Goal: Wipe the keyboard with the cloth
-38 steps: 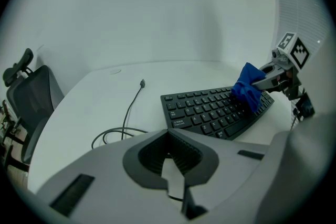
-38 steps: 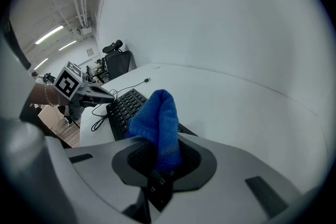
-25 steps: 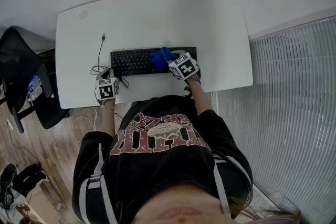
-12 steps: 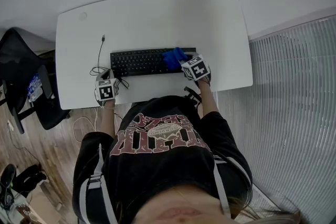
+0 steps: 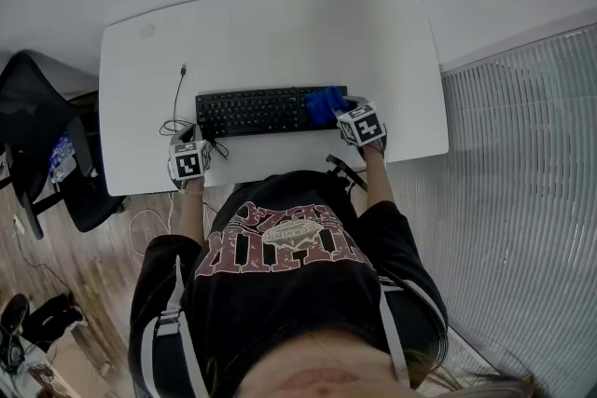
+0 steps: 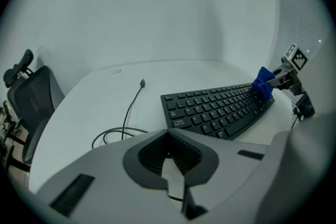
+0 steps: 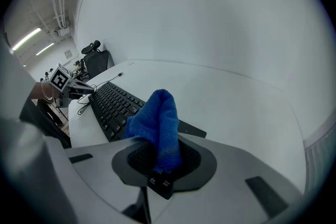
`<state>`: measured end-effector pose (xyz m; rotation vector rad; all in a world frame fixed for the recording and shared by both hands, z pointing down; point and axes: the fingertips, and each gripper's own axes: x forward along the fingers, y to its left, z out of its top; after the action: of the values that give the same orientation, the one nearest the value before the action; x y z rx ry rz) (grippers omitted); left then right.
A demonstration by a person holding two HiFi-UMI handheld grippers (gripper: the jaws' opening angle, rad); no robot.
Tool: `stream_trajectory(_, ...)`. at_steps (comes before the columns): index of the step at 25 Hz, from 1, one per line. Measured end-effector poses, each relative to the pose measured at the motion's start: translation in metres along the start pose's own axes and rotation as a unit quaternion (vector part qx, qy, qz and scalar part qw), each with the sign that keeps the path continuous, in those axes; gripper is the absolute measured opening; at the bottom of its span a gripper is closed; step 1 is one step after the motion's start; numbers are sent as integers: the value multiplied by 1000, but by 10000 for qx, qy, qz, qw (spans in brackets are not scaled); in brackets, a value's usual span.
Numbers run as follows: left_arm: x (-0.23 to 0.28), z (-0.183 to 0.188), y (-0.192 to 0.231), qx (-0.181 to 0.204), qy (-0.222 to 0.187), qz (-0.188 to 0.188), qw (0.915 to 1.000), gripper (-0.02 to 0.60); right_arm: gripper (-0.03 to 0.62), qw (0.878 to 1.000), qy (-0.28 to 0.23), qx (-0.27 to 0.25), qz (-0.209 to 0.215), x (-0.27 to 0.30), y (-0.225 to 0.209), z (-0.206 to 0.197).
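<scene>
Two grippers, one cloth, one keyboard, one cable and one desk are in view. The right gripper (image 7: 160,168) has its fingers closed on the single blue cloth (image 7: 156,122), which bunches up out of them and stands just ahead of their tips. Beyond the cloth and to the left of these fingers stretches the black keyboard (image 7: 111,105). From the head view the cloth (image 5: 325,103) lies on the keyboard's (image 5: 250,111) right end, right in front of the right gripper (image 5: 340,113).

The left gripper (image 6: 169,162) has its fingers together with nothing between them. Just ahead of them the black cable (image 6: 127,115) loops on the white desk (image 6: 84,107), and the keyboard's left end lies ahead to their right. Well beyond these fingers, to their left past the desk's edge, stands one dark office chair (image 6: 30,105).
</scene>
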<state>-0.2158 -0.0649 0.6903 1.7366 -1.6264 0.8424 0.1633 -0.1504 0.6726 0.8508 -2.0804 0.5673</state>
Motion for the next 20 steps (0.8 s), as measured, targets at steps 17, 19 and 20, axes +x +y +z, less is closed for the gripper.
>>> stream_trajectory(17,-4,0,0,2,-29,-17,10000,32,64,9962,73,640,-588,-31,-40,-39)
stream_trajectory(19,-4,0,-1,3,-42,-19,10000,32,64,9960,89,645,-609,-31,-39,-39)
stream_trajectory(20,-4,0,-1,1,-48,-25,10000,32,64,9960,100,630,-620,-32,-38,-37)
